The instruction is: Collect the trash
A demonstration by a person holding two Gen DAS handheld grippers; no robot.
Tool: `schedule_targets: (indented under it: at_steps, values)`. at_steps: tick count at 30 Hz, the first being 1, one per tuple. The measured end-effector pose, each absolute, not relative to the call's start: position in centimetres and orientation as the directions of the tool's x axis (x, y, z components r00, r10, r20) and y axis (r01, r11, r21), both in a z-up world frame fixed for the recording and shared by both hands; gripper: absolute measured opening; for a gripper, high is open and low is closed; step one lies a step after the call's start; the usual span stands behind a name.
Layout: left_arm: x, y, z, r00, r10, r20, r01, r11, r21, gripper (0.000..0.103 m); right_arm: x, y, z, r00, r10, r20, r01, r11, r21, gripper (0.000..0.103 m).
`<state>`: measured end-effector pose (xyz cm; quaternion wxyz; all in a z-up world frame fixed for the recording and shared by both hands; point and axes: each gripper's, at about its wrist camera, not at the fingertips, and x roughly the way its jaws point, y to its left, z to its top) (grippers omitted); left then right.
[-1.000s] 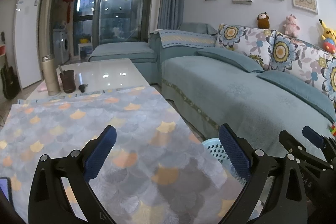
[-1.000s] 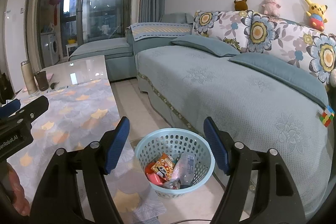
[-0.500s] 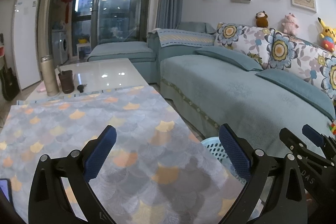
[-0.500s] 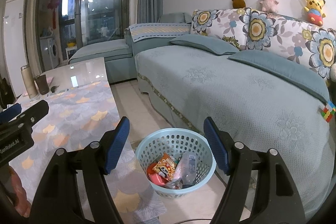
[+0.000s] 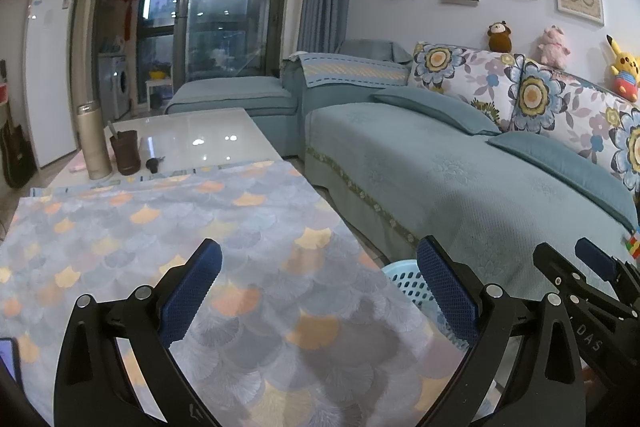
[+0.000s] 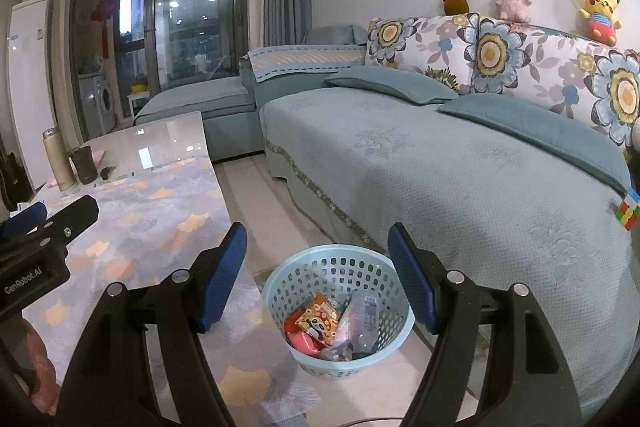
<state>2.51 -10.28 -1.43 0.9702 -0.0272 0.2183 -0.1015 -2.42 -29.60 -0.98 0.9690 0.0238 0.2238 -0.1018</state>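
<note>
Pale-blue basket [image 6: 340, 311] on the floor between tabletop [image 5: 168, 227] and sofa already holds wrappers [image 6: 320, 321]; nothing has shifted lately, left gripper [image 5: 318, 289] and right gripper [image 6: 318, 275] both empty, spread wide, suggesting collection is finished.

White lettering "GenRobot.AI" stands on the black body of the left gripper [image 6: 38, 223], seen to the left of the right gripper's fingers. The letters "DAS" stand on the black body of the right gripper [image 5: 576, 283], right of the left gripper's fingers.
</note>
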Motion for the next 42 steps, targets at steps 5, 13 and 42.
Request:
schedule_targets:
  at_steps: [5, 13, 42]
  values:
    - [2.53, -10.31, -1.34, 0.884, -0.208, -0.418, 0.184, 0.978, -0.099, 0.095, -2.42, -29.59, -0.99, 0.879, -0.187, -0.438, 0.209, 0.978, 0.002, 0.069]
    - [2.49, -10.32, -1.35, 0.885, -0.206, -0.417, 0.184, 0.978, -0.094, 0.095, -2.44, -29.62, -1.0, 0.88, -0.187, -0.437, 0.209, 0.978, 0.002, 0.069]
    - [2.46, -10.5, -1.07, 0.89, -0.193, -0.413, 0.172, 0.981, -0.087, 0.095, -2.48, -29.87, -1.07, 0.881, -0.18, -0.438, 0.207, 0.978, 0.014, 0.07]
